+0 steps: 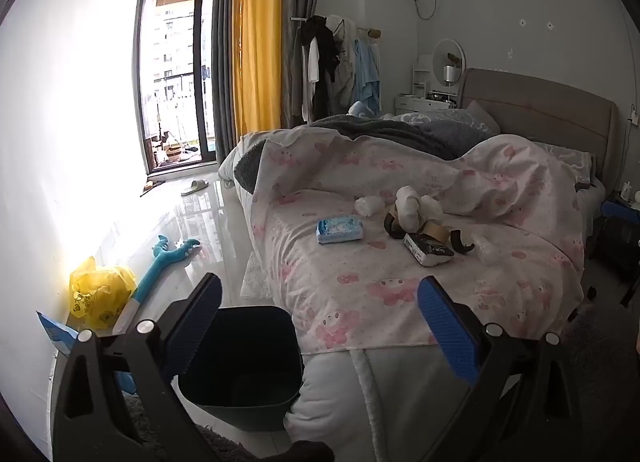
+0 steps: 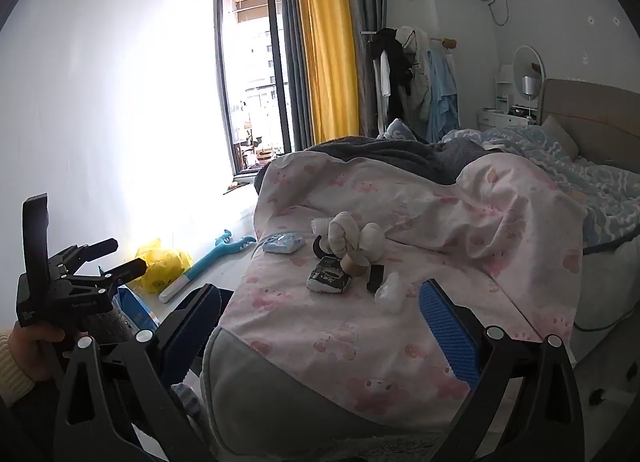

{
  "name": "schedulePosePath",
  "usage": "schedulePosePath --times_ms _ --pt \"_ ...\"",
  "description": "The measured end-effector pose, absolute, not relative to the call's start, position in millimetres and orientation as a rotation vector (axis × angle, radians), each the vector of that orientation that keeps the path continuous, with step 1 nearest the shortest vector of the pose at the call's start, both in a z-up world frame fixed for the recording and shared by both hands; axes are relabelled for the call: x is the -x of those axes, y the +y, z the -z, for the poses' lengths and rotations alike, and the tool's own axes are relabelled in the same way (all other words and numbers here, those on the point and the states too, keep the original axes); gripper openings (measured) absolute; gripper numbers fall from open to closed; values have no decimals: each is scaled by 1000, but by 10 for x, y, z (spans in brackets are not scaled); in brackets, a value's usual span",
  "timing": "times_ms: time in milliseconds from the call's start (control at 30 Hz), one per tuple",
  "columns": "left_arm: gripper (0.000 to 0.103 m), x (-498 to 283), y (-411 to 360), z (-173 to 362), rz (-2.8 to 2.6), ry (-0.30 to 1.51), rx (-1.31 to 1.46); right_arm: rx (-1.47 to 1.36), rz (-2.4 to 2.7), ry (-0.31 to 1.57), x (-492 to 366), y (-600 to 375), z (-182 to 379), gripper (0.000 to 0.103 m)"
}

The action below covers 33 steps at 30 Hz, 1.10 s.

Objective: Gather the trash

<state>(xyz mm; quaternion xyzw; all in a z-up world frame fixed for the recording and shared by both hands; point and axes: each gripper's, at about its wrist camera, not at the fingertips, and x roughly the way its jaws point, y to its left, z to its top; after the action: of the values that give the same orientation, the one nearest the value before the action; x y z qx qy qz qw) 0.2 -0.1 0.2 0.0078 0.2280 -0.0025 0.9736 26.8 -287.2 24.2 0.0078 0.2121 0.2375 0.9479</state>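
Now, trash on the bed, both grippers empty.
Left gripper (image 1: 320, 328) and right gripper (image 2: 320, 328) gape wide; wadded tissues (image 1: 408, 202), a packet (image 1: 339, 228) and tape roll (image 2: 354, 264) lie on the pink quilt (image 1: 360, 282), bin (image 1: 240, 366) beside the bed.

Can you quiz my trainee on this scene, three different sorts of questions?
1. True or false: the bin stands on the bed.
2. Which lies nearest the bed's left edge: A tissue pack, B tape roll, C black packet?
3. Fill in: both the left claw and the right claw are ____.

Key: 1 false, it stands on the floor; 2 A; 3 open.
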Motion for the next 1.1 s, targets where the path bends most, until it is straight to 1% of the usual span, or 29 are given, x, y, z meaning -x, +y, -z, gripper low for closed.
schedulePosePath --times_ms 400,833,1100 --pt "100 19 -105 75 9 460 -16 -9 -472 428 -278 -2851 -239 100" --pt "100 -1 -47 141 16 470 -10 20 -478 396 -179 -2798 -258 100" --pt "100 37 -138 169 39 469 -59 26 -480 397 -161 -2818 -265 100"
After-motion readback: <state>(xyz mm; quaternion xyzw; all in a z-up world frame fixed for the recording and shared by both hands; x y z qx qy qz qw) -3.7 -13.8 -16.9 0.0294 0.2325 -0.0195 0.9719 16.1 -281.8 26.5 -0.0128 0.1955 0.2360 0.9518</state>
